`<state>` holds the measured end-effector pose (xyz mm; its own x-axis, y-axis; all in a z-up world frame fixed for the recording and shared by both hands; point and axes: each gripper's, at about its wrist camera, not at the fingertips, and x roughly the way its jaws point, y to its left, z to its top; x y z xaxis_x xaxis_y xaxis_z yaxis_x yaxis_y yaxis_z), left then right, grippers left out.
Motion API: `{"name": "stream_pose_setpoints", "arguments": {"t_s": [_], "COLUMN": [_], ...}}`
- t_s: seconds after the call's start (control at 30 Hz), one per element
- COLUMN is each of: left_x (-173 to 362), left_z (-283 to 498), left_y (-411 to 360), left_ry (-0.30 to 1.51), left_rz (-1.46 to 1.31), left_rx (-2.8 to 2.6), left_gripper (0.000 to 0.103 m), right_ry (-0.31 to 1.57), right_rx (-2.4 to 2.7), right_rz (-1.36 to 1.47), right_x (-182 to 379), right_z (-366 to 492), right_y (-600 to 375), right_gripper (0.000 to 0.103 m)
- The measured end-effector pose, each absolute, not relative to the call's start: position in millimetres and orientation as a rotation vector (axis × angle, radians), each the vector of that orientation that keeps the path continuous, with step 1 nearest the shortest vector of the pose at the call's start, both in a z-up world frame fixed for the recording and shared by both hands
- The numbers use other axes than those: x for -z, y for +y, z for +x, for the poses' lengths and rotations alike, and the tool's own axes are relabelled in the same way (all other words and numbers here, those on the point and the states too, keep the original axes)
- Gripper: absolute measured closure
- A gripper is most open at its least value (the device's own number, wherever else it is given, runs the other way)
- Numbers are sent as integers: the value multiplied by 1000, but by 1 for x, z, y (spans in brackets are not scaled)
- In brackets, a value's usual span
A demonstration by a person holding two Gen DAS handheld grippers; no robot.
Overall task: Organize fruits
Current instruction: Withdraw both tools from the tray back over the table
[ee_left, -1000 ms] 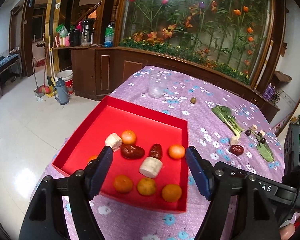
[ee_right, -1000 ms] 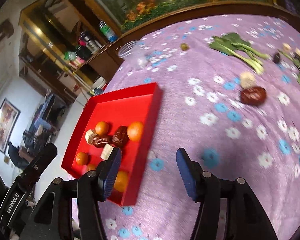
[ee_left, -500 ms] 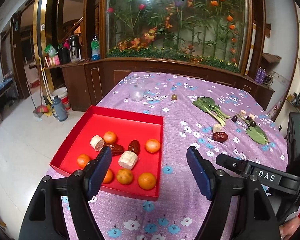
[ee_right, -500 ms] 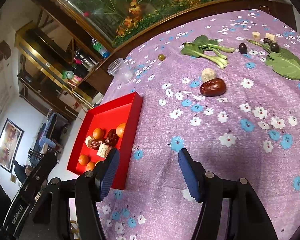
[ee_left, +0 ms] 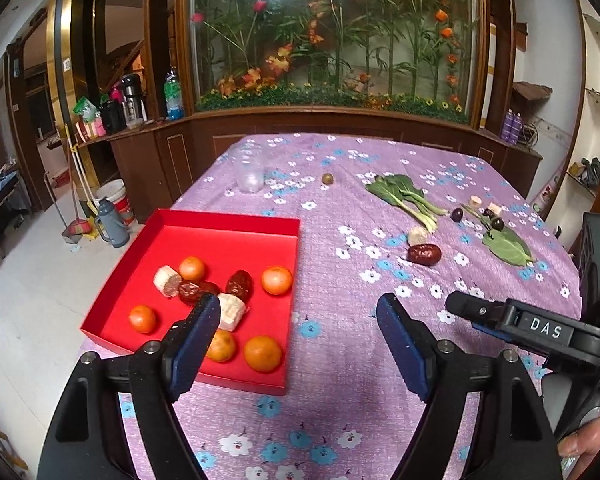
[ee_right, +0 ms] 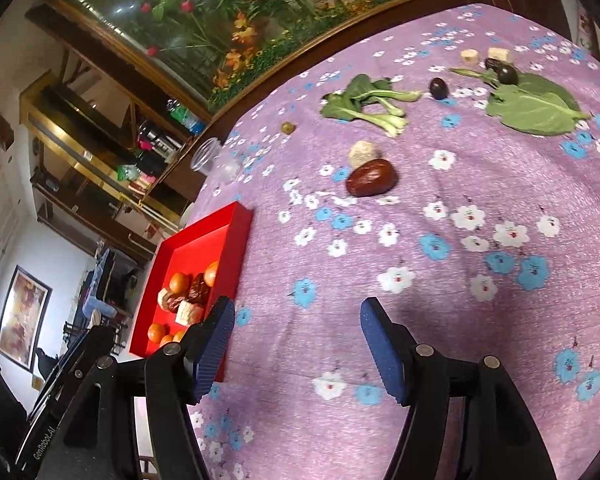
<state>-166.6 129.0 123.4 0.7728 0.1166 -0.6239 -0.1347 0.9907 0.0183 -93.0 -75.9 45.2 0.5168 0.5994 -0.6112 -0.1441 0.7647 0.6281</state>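
Nearest of all, the left gripper (ee_left: 298, 314) hangs above the counter with the purple flowered cloth (ee_left: 340, 360). Its blue jaws are wide apart and hold nothing. The right gripper (ee_right: 296, 320) also hangs over the cloth, with its jaws wide apart and nothing between them.

Just past the left gripper, on the left side, sits the flat red square tray (ee_left: 228, 220). Inside it lie small round orange fruits (ee_left: 262, 353), dark red wrinkled dates (ee_left: 239, 285) and pale cut chunks (ee_left: 231, 312). They are bunched together in the near half of the tray. One orange fruit is partly hidden behind the left jaw.

Further off, to the right and well apart from the tray, a big dark red date (ee_right: 372, 177) lies on the cloth. A pale round chunk (ee_right: 363, 153) sits just beside it, on its far side.

Past those lies a leafy green vegetable with pale stalks (ee_right: 366, 100). To its right are small dark round fruits (ee_right: 438, 88), a flat green leaf (ee_right: 534, 106) and two pale little chunks (ee_right: 469, 56).

Far back, near the middle, is one small green-brown round fruit (ee_left: 327, 178). To its left stands a clear plastic jar (ee_left: 250, 172).
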Motion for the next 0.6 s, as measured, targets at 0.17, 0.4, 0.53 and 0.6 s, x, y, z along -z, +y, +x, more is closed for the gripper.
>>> {"name": "stream_pose_setpoints", "arguments": {"t_s": [0.17,0.4,0.53,0.6], "left_x": [-110,-94,-86,-82], "left_z": [-153,-134,-124,-120], "left_y": [129,131,132,132], "left_ry": [717,756,774,781], "left_rz": [-44,-64,-99,-110], "left_rx": [-115,-98,-58,-51], "left_gripper": [23,23,23,23], "right_ry": [922,899,910,915], "right_rx": [-444,-364,-313,-289], "right_rz": [553,493,480,474], "right_x": [-39,-40,-36,-34], "right_z": [-85,-70,-54,-46], "right_y": [-91,-122,-145,-155], "right_gripper": [32,32,32,32]}}
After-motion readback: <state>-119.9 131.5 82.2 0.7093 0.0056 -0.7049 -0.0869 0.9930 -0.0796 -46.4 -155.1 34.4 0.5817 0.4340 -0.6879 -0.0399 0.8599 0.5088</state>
